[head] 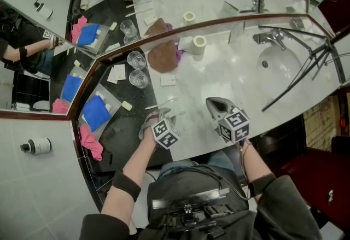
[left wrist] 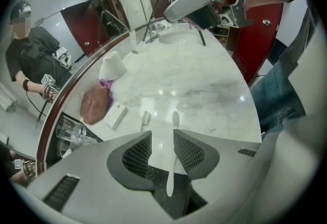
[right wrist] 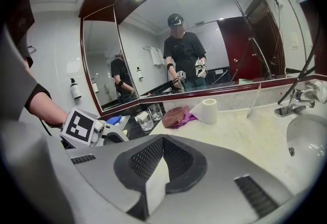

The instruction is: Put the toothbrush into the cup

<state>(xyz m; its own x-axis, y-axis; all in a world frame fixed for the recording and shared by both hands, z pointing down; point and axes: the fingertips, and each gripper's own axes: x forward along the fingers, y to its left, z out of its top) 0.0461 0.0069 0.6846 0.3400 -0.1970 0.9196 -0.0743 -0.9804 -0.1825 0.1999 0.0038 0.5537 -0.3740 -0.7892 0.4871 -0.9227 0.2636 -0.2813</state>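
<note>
So the left gripper view is the one that actually shows it: the left gripper (left wrist: 162,133) has its fingers spread apart, and the toothbrush (left wrist: 172,154) lies in the gap between them. It sits closer to the right-hand finger, bristle end pointing out past the fingertips and handle running back toward the camera. I can't tell if it touches that finger, but nothing is pinching it.

From the head view you mostly just get the left gripper (head: 156,120) pointing steeply down at the counter edge, and the brush is hard to pick out there. That view does give the layout though: the two glass cups (head: 138,69) stand well beyond the left fingertips, near the mirror, so the toothbrush is nowhere near them.

The right gripper (right wrist: 162,141) has its fingers pressed together with nothing in between. Only its view shows the sink (right wrist: 306,141) off to the right of its fingers, plus the paper roll (right wrist: 208,109) straight ahead of them.
</note>
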